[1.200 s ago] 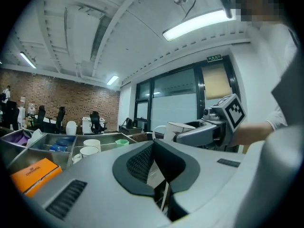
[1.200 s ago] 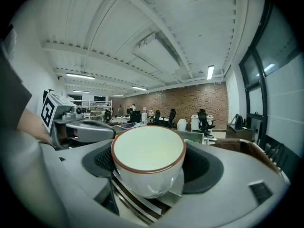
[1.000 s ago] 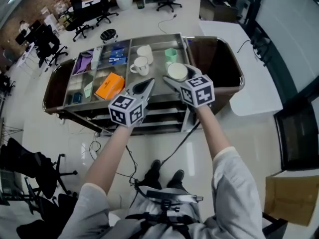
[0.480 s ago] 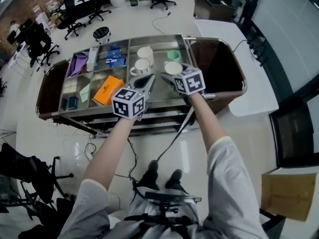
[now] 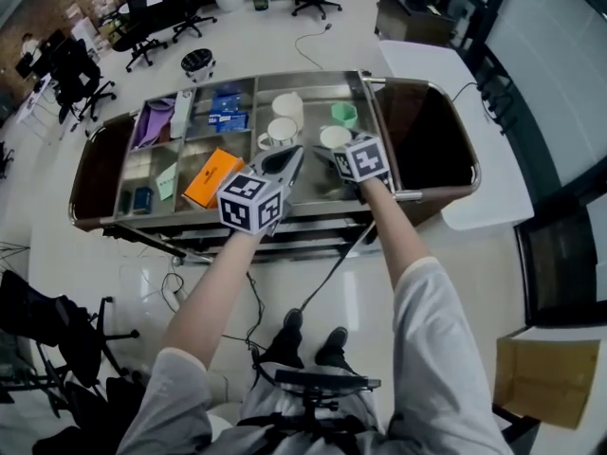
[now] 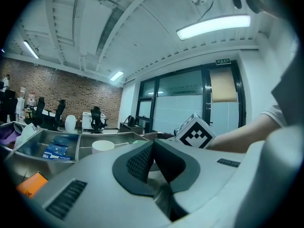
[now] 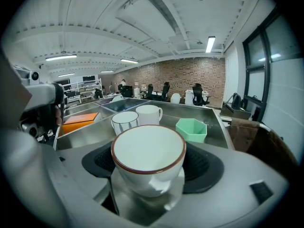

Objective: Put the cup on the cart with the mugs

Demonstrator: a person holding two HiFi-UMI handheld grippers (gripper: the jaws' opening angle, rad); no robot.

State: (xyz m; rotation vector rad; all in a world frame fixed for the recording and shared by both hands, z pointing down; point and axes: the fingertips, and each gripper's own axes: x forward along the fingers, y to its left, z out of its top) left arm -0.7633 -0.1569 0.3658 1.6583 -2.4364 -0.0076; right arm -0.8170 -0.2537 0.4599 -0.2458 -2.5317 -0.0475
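My right gripper [image 7: 148, 163] is shut on a white cup with a brown rim [image 7: 148, 156], held upright; from the head view the cup [image 5: 334, 137] hangs over the right compartment of the steel cart [image 5: 313, 89]. Two white mugs [image 7: 137, 117] stand just ahead of it, seen as mugs [image 5: 284, 121] in the same compartment, with a green hexagonal cup [image 7: 192, 129] to their right. My left gripper [image 5: 289, 162] is shut with nothing in it, hovering beside the right one over the cart's front edge.
The cart's left compartments hold an orange box [image 5: 211, 175], blue packets [image 5: 224, 107] and a purple item [image 5: 156, 119]. Dark brown bins [image 5: 425, 131] hang at both ends of the cart. Office chairs [image 5: 142, 27] stand on the floor beyond, a white table [image 5: 455, 112] to the right.
Both grippers have moved forward over the cart; the cup has gone from the front edge further into the right compartment, closer to the mugs.
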